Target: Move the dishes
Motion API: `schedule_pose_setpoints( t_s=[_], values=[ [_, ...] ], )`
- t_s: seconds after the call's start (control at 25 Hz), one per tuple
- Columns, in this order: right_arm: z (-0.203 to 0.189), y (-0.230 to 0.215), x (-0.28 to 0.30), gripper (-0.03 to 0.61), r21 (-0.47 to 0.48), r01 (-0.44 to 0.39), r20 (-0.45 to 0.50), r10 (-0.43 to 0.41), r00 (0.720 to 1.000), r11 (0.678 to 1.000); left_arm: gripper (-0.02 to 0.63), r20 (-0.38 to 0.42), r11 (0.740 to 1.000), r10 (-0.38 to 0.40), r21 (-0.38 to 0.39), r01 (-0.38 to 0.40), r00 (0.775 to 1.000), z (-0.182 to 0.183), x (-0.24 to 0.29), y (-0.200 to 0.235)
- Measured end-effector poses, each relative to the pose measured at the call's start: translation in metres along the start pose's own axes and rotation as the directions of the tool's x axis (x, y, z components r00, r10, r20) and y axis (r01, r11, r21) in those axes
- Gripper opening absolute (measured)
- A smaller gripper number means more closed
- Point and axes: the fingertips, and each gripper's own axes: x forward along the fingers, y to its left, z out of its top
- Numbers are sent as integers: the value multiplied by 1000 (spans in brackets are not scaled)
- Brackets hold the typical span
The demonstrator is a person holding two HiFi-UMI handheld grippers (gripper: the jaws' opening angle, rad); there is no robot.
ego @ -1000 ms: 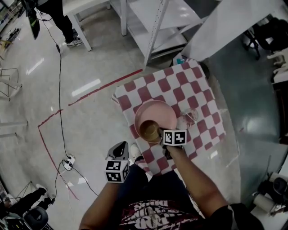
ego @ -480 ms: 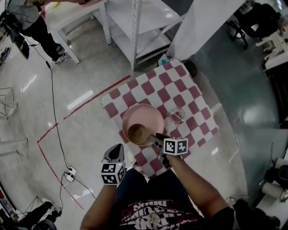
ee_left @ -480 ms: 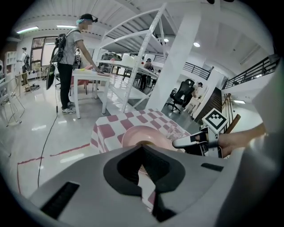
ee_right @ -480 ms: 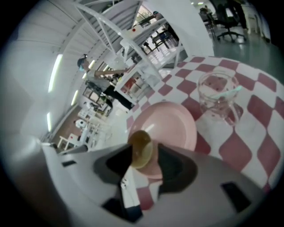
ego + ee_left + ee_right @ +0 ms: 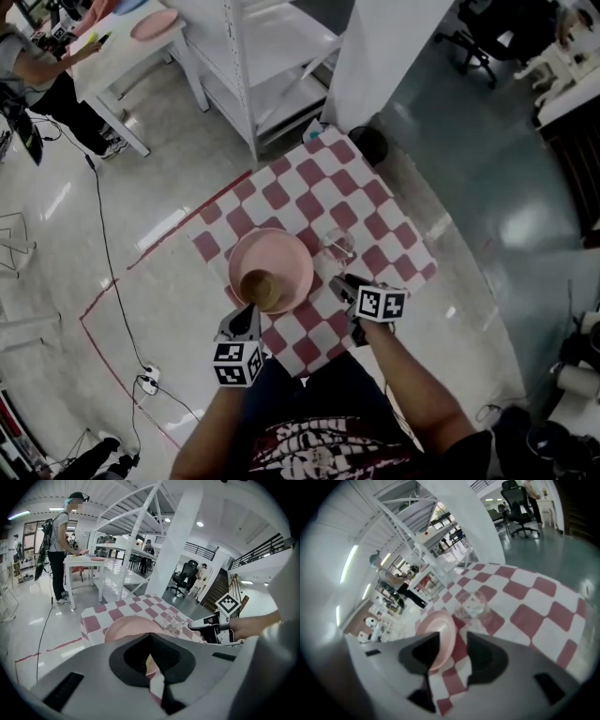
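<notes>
The table (image 5: 382, 223), under a red-and-white checked cloth, carries a pink plate (image 5: 283, 255) with a brown bowl (image 5: 262, 289) sitting on the part of it nearest the person. A clear glass (image 5: 337, 246) stands upright on the cloth just beside the plate's right rim. The left gripper (image 5: 248, 315) has its jaws pressed together with nothing in them; its tip points at the near edge of the plate close to the bowl, and whether it touches cannot be told. The right gripper (image 5: 343, 285) is over the cloth near the glass, to the right of the plate; its jaws have just been opening and stand spread, with only cloth showing between them. Beyond the table stands a white rack (image 5: 258, 66).
</notes>
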Motion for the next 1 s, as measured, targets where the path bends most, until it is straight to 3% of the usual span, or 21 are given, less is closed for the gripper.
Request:
schedule_pose_setpoints(
  t_s=[0.28,0.56,0.64,0.8,0.92,1.0],
  values=[
    [13,-55,12,187,-113,137,-55,-144,988,984,23,-32,998,58,-11,-59,998,-1,-5,-15],
    [10,-66,48,187,-218,162,-146,-196,970,962,25,-55,988,129,-79,-133,990,-7,-3,-8],
    [9,-70,57,182,-278,169,-155,-218,963,945,23,-60,985,138,-93,-144,989,-13,-4,-7],
    [12,-67,66,150,-444,169,-142,-255,956,880,23,-51,983,143,-110,-148,988,-12,-6,-6],
    [8,-66,64,81,-466,196,-129,-285,950,863,25,-47,983,140,-109,-145,989,-9,-11,-6],
    [8,-67,64,81,-486,197,-126,-292,948,851,25,-43,984,135,-109,-139,990,-5,-14,-5]
  ],
)
